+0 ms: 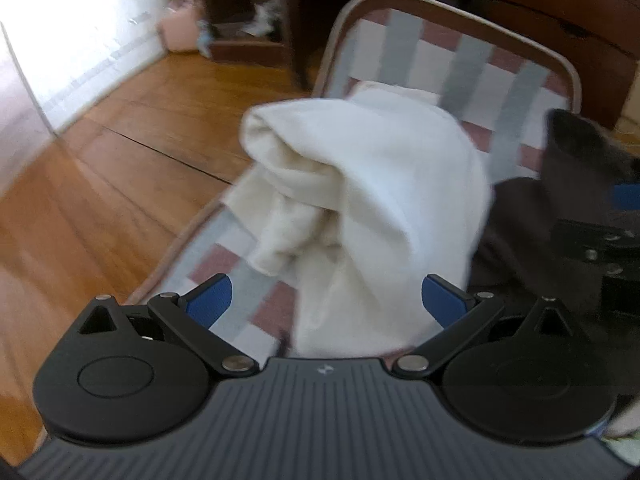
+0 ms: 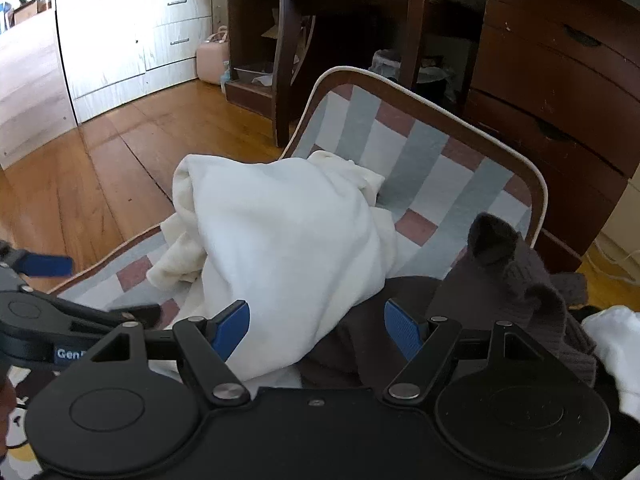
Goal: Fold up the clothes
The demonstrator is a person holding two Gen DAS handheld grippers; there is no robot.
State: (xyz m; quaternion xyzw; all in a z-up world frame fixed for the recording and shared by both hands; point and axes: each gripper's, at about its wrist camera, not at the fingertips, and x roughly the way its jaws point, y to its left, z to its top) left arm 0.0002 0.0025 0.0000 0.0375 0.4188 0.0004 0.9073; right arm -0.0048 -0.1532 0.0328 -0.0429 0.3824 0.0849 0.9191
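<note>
Left hand-held gripper [image 1: 326, 300] jaws apart, right hand-held gripper [image 2: 316, 330] likewise, white garment [image 2: 288, 232] bunched, dark knit [image 2: 516, 276] clearer from right wrist

From my seat, the bunched garment [image 2: 288, 232] lies heaped on the rug [image 2: 436, 168], which is spread on the floor [image 2: 120, 152]. A second garment [image 2: 516, 272] is piled just to its right, touching it, at the rug's right edge. Behind the rug stand a chair [image 2: 288, 40] and a desk [image 2: 560, 60], with a chest of drawers [image 2: 140, 32] further left.
</note>
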